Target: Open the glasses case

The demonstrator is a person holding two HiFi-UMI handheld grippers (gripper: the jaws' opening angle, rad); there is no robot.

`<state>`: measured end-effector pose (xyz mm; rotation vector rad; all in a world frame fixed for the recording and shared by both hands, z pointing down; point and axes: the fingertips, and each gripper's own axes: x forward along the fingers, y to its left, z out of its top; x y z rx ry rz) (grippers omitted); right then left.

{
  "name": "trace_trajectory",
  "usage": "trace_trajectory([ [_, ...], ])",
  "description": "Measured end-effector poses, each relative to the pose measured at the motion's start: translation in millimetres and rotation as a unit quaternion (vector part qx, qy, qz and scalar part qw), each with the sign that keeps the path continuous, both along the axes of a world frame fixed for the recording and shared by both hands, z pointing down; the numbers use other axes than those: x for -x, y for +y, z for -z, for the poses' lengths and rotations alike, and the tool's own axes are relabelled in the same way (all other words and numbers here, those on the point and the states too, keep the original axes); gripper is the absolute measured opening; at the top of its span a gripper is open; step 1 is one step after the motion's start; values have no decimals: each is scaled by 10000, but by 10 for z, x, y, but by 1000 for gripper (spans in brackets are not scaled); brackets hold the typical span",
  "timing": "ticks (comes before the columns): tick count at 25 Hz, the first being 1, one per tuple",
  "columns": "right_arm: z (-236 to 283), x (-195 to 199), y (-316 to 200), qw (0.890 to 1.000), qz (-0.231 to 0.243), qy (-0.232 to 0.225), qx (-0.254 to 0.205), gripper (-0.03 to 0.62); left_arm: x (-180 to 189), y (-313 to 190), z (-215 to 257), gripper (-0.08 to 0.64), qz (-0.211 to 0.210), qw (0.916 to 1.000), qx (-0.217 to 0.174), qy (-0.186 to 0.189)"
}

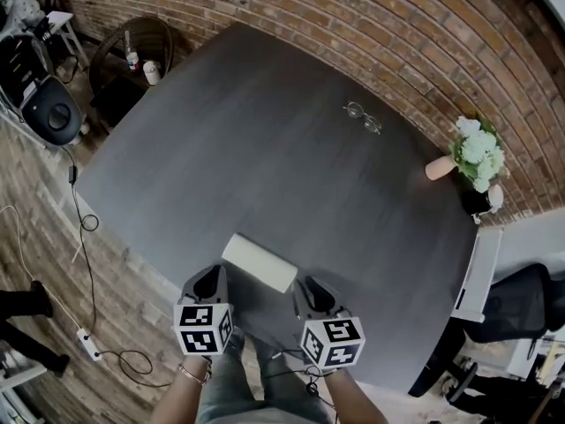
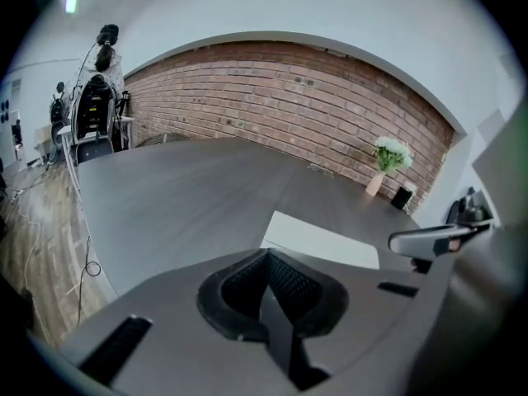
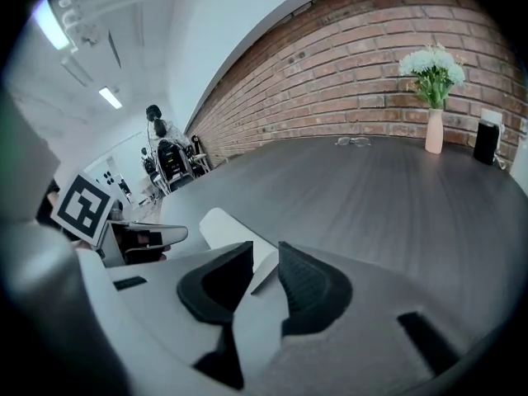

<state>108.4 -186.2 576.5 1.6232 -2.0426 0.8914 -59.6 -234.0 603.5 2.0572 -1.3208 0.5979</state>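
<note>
Logged white glasses case just ahead of both grippers, between them; left gripper found with jaws together, empty; right gripper narrowly parted, gripping nothing.

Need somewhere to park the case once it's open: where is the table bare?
Bare: the wide middle of the table, between the case and the glasses, and its left side. Crowded only at the right edge, around the vase.

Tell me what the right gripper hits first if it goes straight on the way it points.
Most likely the white glasses case, which shows just ahead between the parted jaws of the right gripper and lies on the dark table. Depth is unclear, so take this as a judgement.
</note>
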Motion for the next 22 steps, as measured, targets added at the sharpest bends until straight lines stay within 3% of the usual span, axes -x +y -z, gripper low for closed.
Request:
trace_trajectory([
  [8, -102, -13, 66, 9999, 75, 23, 77, 98, -102, -37, -103, -5, -399, 9984, -143, -378],
  [14, -118, -3, 80, 9999, 125, 35, 111, 100, -193, -34, -191, -5, -588, 9973, 112, -427],
  [22, -121, 21, 45, 9994, 321, 72, 84, 107, -229, -97, -192, -5, -632, 9970, 136, -428],
])
